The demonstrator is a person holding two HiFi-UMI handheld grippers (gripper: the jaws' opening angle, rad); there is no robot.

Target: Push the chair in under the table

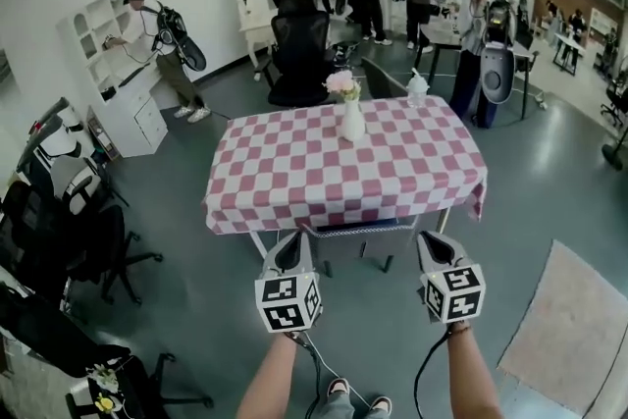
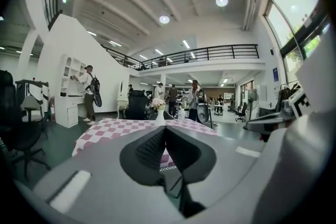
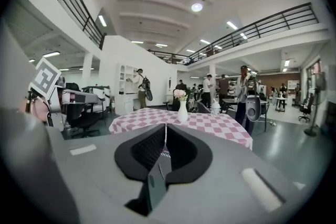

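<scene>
- left gripper (image 1: 291, 248): jaws closed, nothing between them, held in front of the table's (image 1: 294, 174) near edge.
- right gripper (image 1: 438, 248): jaws closed too, empty.
- chair (image 1: 358, 231): under the table's near side, between both grippers.

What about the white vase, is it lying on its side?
No, the white vase stands upright on the checked table, holding pink flowers.

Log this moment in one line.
chair: pushed in, back at table near edge | left gripper: jaws shut, empty | right gripper: jaws shut, empty
</scene>
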